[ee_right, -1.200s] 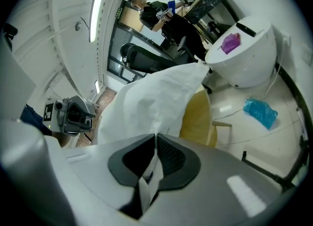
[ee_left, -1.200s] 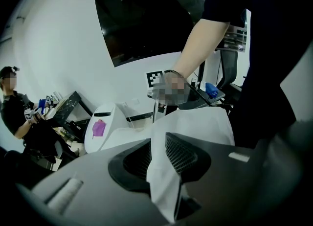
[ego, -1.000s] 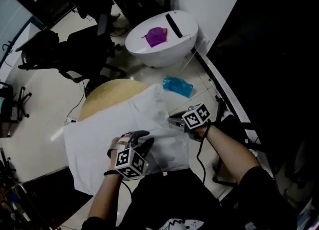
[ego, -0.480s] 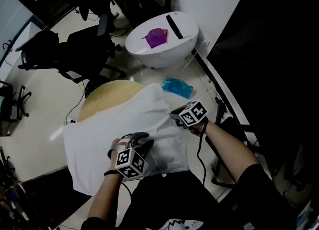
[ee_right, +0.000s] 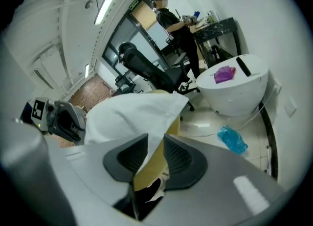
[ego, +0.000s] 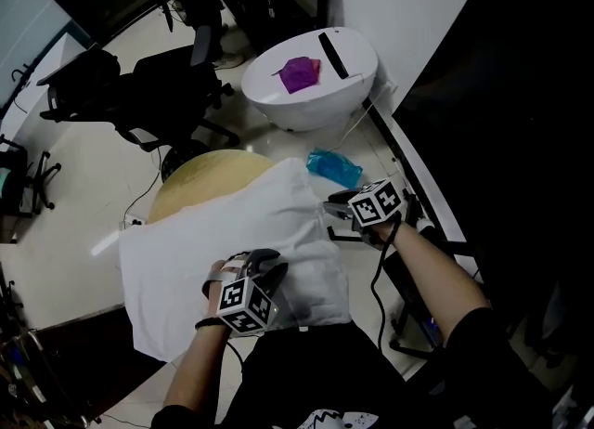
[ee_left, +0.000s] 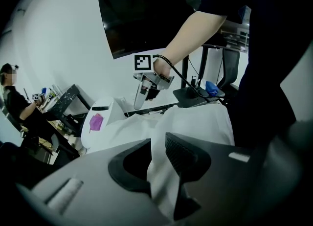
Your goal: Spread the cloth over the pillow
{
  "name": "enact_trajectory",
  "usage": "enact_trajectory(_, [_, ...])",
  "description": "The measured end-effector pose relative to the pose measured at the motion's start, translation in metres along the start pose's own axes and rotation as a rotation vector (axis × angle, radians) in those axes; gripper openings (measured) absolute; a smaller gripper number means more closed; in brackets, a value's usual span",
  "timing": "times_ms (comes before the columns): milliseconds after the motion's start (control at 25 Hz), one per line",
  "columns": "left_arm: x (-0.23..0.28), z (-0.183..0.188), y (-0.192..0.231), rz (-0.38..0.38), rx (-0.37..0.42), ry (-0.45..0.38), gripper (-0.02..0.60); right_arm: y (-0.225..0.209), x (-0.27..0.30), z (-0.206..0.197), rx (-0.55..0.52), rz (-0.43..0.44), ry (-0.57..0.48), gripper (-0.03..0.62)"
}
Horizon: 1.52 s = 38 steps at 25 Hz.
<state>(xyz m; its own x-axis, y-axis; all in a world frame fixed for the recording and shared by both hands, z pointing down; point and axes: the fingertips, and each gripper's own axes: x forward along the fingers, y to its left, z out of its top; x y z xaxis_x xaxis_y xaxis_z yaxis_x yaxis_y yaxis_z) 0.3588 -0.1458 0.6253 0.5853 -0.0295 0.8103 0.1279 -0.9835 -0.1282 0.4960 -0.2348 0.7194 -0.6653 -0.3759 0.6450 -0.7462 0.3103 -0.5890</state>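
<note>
A white cloth [ego: 232,232] lies spread over the pillow on a round wooden table [ego: 200,176]; the pillow itself is hidden beneath it. My left gripper [ego: 263,265] sits at the cloth's near edge. In the left gripper view it [ee_left: 159,144] is shut on a fold of the cloth [ee_left: 195,122]. My right gripper [ego: 336,220] is at the cloth's right edge. In the right gripper view its jaws [ee_right: 155,144] are opening, and the cloth's edge [ee_right: 137,112] hangs loose between the parted pads.
A white egg-shaped table [ego: 311,84] with a purple rag [ego: 299,72] stands beyond. A blue plastic bag [ego: 334,167] lies on the floor near my right gripper. Black office chairs [ego: 148,93] stand far left. A dark stand [ego: 418,260] is beside my right arm.
My right gripper has moved a little right and away along the cloth's right edge, drawing that edge out. The left gripper has stayed in place on the cloth.
</note>
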Motion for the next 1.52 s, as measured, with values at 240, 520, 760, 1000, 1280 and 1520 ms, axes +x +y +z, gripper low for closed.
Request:
enact_trajectory(240, [-0.003, 0.006, -0.001, 0.009, -0.004, -0.015, 0.083, -0.014, -0.003, 0.049, -0.133, -0.072, 0.005, 0.124])
enact_trajectory(520, [-0.006, 0.014, 0.004, 0.024, 0.0, -0.033, 0.083, 0.007, 0.038, 0.077, -0.227, 0.051, 0.068, 0.198])
enact_trajectory(760, [-0.006, 0.013, 0.008, 0.032, -0.012, -0.038, 0.083, 0.009, 0.074, 0.07, -0.253, 0.073, 0.162, 0.198])
enact_trajectory(1000, [-0.007, 0.007, 0.006, 0.031, -0.031, -0.03, 0.083, 0.013, 0.085, 0.064, -0.229, 0.112, 0.179, 0.102])
enact_trajectory(1280, [-0.011, 0.002, 0.003, 0.036, -0.044, -0.023, 0.083, 0.007, 0.073, 0.085, -0.308, 0.036, 0.136, 0.011])
enact_trajectory(1520, [-0.013, 0.002, 0.002, 0.043, -0.048, -0.02, 0.083, -0.017, 0.063, 0.118, -0.333, -0.097, 0.085, 0.006])
